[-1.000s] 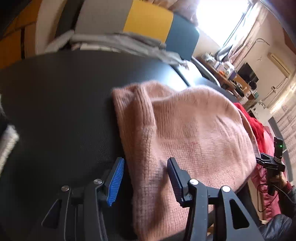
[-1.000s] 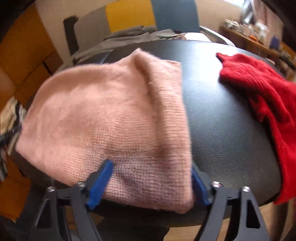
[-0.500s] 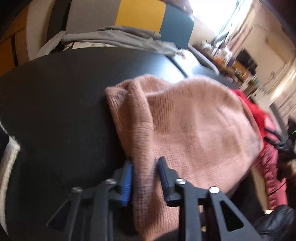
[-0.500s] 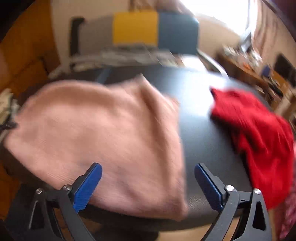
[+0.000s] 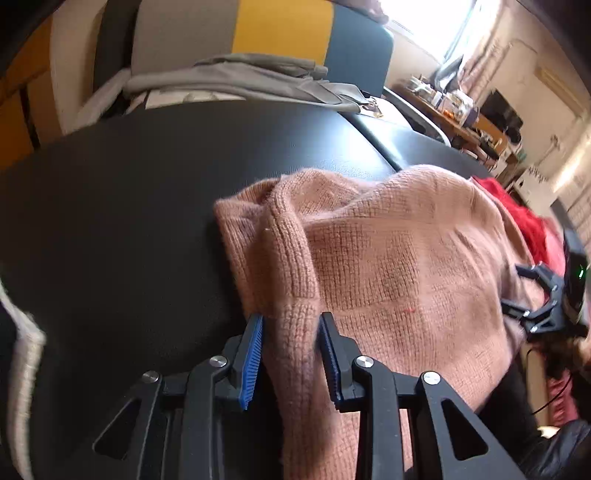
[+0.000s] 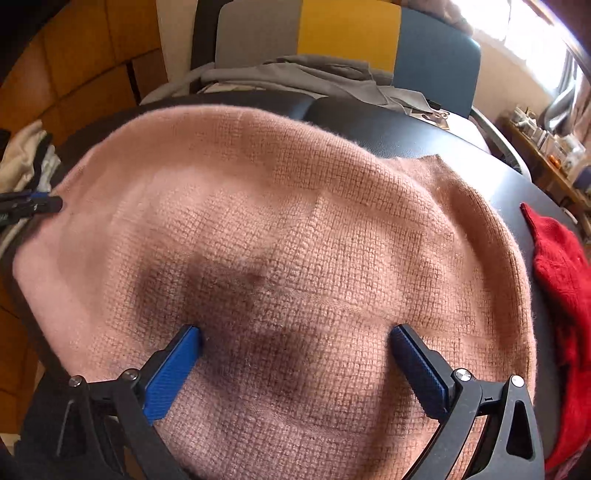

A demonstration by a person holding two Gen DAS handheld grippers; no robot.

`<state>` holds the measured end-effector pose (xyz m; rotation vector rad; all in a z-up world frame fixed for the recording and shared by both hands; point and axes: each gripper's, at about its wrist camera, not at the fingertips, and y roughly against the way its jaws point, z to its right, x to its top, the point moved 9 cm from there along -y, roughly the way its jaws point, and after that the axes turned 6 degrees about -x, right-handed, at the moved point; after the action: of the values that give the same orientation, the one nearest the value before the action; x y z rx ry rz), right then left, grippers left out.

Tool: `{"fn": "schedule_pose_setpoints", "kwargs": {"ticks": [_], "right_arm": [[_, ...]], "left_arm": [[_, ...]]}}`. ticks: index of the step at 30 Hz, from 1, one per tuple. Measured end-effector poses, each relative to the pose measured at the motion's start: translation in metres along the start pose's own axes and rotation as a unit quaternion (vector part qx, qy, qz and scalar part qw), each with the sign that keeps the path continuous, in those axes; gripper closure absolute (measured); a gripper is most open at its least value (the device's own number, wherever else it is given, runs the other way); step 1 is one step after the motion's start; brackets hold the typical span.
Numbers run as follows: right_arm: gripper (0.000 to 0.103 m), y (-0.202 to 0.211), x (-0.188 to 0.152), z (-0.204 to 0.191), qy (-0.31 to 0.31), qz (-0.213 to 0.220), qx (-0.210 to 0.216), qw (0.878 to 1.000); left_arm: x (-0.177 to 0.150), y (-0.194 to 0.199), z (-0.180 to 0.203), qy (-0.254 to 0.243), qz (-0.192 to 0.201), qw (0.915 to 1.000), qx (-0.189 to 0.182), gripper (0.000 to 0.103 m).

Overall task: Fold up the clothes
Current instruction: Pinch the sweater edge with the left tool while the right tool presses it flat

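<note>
A pink knitted sweater (image 5: 406,266) lies folded on the black table (image 5: 129,221). My left gripper (image 5: 291,317) is shut on a raised ridge of knit at the sweater's left edge, both blue pads pressing it. In the right wrist view the sweater (image 6: 295,221) fills the middle. My right gripper (image 6: 295,332) stands wide open over its near part, with flat fabric below the fingers and nothing pinched. The right gripper's black frame (image 5: 546,306) also shows at the sweater's right side, and the left gripper's tip (image 6: 33,205) at its left edge.
A red knit garment (image 6: 565,277) lies on the table (image 6: 406,129) right of the pink sweater. Grey clothing (image 5: 240,77) is draped on a grey, yellow and blue chair (image 5: 280,33) behind the table. More clothes (image 6: 26,162) lie off the left edge.
My left jaws have closed on the sweater's left edge and bunched it up. My right gripper has opened wide and shifted left from the sweater's right corner to over its middle.
</note>
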<state>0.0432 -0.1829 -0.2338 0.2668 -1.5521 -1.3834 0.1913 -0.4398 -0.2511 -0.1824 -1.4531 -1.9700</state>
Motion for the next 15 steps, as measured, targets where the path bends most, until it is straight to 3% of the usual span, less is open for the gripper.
{"fn": "schedule_pose_setpoints", "kwargs": {"ticks": [2,3,9,13,15], "right_arm": [[0.000,0.000,0.000,-0.002,0.001,-0.001,-0.011,1.000],[0.000,-0.001,-0.001,-0.004,0.001,-0.001,-0.017,1.000],[0.000,0.001,-0.004,-0.011,0.001,0.016,-0.039,0.999],[0.000,0.003,0.001,-0.010,0.000,0.021,-0.037,0.999],[0.000,0.004,0.002,-0.010,0.000,0.022,-0.036,0.999]], "left_arm": [[0.000,0.000,0.003,0.013,0.003,0.9996,-0.027,0.080],[-0.001,0.002,0.007,0.017,0.007,0.9989,-0.044,0.093],[0.000,0.028,0.016,0.058,0.039,0.9889,-0.132,0.098],[-0.002,0.057,0.012,0.114,0.058,0.9725,-0.195,0.099],[-0.013,0.073,0.011,0.129,0.062,0.9678,-0.207,0.099]]}}
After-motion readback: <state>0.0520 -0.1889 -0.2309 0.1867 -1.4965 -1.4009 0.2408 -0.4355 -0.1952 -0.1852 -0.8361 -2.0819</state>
